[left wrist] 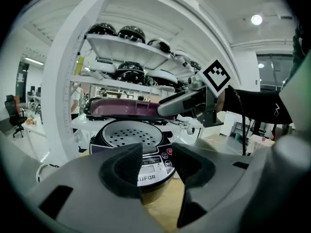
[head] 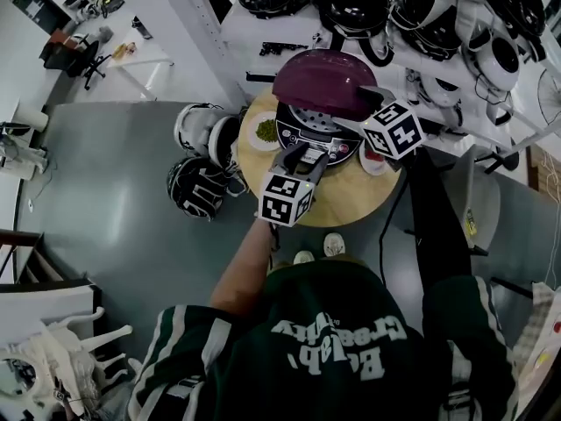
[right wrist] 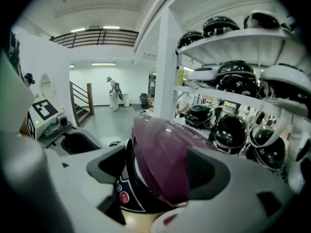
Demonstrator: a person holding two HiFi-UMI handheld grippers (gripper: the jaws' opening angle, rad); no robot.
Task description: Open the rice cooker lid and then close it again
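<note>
Round wooden table [head: 346, 207] under white shelving of helmets [head: 351, 3]. On it stands the rice cooker [head: 317, 137], purple lid [head: 323, 82] raised clear of the perforated inner plate. The right gripper [head: 372, 99] has its jaws spread either side of the lid's front edge with no squeeze evident, and the left gripper [head: 302, 158] gapes empty just before the control panel. Judgement: lifting or lowering, guide the lid by that front edge along its hinge arc, slowly, left tool off the buttons; closing likely wants a firm press to latch. Panel badge reads roughly "UFOR", first letter unclear; red button marks too small.
</note>
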